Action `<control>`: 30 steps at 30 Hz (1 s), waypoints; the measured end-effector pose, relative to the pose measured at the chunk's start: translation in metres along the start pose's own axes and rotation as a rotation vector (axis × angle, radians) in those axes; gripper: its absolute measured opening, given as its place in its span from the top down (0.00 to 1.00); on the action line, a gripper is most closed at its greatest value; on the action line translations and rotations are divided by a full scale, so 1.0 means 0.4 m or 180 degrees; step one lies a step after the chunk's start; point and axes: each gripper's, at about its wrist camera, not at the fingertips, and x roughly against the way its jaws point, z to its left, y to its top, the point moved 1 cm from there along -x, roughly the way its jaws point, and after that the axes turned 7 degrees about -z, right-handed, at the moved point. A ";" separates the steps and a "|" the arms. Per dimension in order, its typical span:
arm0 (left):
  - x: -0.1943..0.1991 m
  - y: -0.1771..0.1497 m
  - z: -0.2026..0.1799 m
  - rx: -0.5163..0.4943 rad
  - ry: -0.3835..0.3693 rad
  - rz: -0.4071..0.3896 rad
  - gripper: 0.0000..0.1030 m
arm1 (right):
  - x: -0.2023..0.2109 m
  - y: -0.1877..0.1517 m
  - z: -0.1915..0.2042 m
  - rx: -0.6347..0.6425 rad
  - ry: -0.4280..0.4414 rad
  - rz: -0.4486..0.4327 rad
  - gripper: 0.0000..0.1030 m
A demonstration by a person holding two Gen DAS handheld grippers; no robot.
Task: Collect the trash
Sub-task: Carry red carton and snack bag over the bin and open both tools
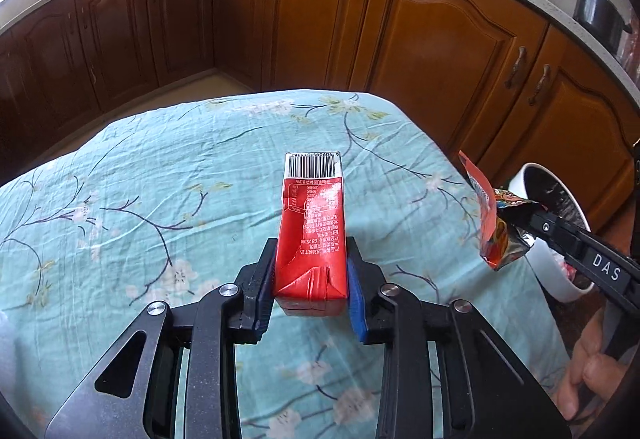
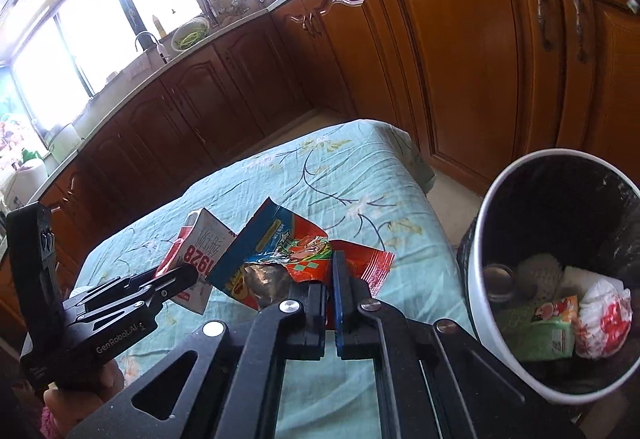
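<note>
You are clamping the left gripper (image 1: pixel 310 289) across the folded base of the dented, light red cardboard milk carton (image 1: pixel 314 235) lying on the floral cloth, so squeeze gently, while the right gripper (image 2: pixel 334 303), jaws closed, is pinching the crinkly, slippery foil snack wrapper (image 2: pixel 280 255) beside the white bin (image 2: pixel 478 271).

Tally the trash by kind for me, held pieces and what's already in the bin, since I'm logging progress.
Held pieces:
Red carton, in left gripper: 1
Snack wrapper, in right gripper: 1
In the white bin:
Green packet: 1
Crumpled white-and-red wrapper: 1
Round metal piece: 1
Pale netted item: 1
Total: 6
</note>
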 end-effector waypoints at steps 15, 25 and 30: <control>0.159 -0.091 -0.166 -0.0230 -0.0389 -0.0083 0.72 | 0.189 -0.096 -0.102 -0.0348 -0.0140 -0.0168 0.98; 0.183 -0.128 -0.239 -0.0373 -0.0497 -0.0038 0.72 | 0.264 -0.121 -0.151 -0.0456 -0.0234 -0.0294 0.97; 0.191 -0.125 -0.266 -0.0425 -0.0538 -0.0048 0.72 | 0.292 -0.117 -0.168 -0.0483 -0.0255 -0.0355 0.97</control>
